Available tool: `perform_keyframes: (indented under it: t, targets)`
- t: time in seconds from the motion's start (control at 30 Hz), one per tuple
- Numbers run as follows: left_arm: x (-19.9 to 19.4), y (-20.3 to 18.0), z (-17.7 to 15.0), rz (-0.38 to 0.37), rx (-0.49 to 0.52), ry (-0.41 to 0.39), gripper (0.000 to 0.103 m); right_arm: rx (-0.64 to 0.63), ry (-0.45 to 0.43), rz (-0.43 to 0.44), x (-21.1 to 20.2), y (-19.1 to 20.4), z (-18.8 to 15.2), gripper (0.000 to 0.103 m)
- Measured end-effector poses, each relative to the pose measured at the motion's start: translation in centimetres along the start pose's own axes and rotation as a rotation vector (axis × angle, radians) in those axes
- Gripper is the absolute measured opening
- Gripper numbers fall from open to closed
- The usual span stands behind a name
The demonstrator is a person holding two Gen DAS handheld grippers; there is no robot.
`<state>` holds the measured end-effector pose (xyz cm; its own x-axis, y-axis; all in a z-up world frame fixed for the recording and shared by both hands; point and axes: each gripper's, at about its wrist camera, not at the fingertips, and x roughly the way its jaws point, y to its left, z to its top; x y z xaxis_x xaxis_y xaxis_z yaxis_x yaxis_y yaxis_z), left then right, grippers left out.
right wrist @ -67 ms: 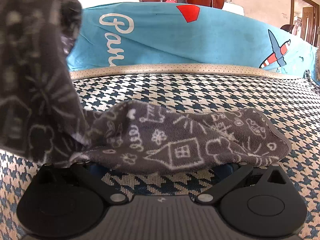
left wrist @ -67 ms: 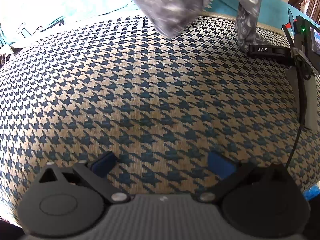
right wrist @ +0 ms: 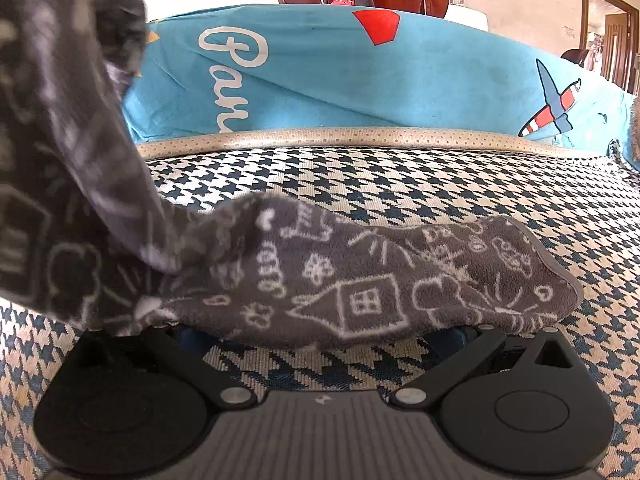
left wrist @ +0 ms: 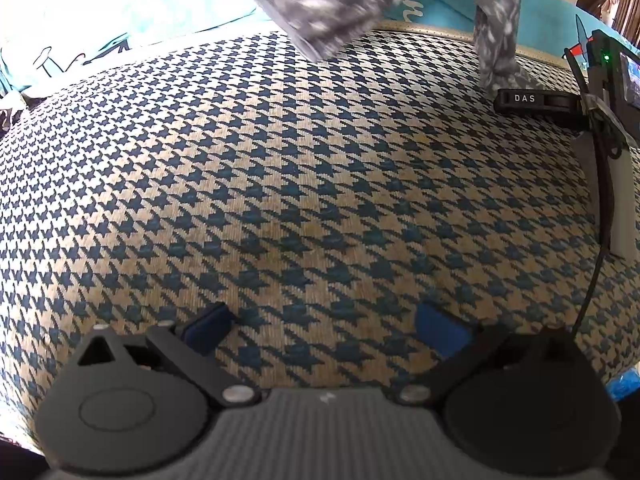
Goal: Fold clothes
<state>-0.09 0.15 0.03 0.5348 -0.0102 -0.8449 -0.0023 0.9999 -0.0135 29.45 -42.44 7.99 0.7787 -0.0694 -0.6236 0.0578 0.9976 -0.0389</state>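
- Hardly anything has shifted since a moment ago: on my left wrist feed the blurred grey cloth (left wrist: 320, 4) at the far top sits in much the same spot, and on my right feed it drapes as it did.
- I see my left tool (left wrist: 322, 322) with its blue pads (left wrist: 438, 326) wide apart, nothing between them, pointing down at the bare houndstooth cover (left wrist: 304, 184).
- My right tool (right wrist: 324, 334) also stands wide apart; the grey cloth (right wrist: 360, 280), printed with white houses and flowers, lies across its fingertips and hides them, so I cannot tell if the pads touch it.
- Part of that cloth lies flat on the houndstooth cover (right wrist: 440, 184) just beyond the right tool; its left part rises off the surface, blurred, close to my lens.
- From the left feed, I see the right tool (left wrist: 536, 100) at the far right, marked DAS, with a strip of the cloth hanging down to it.
- Beyond the cover's far edge lies a blue sheet (right wrist: 360, 80) with white script and a plane print.
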Motion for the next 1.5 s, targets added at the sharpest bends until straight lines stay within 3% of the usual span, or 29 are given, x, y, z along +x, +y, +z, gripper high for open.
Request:
perform_keyframes:
  t: [1.5]
  targets:
    - [0.8, -0.4, 0.1, 0.098, -0.088, -0.005, 0.103, -0.001, 0.0, 0.0, 0.1, -0.1, -0.1, 0.103]
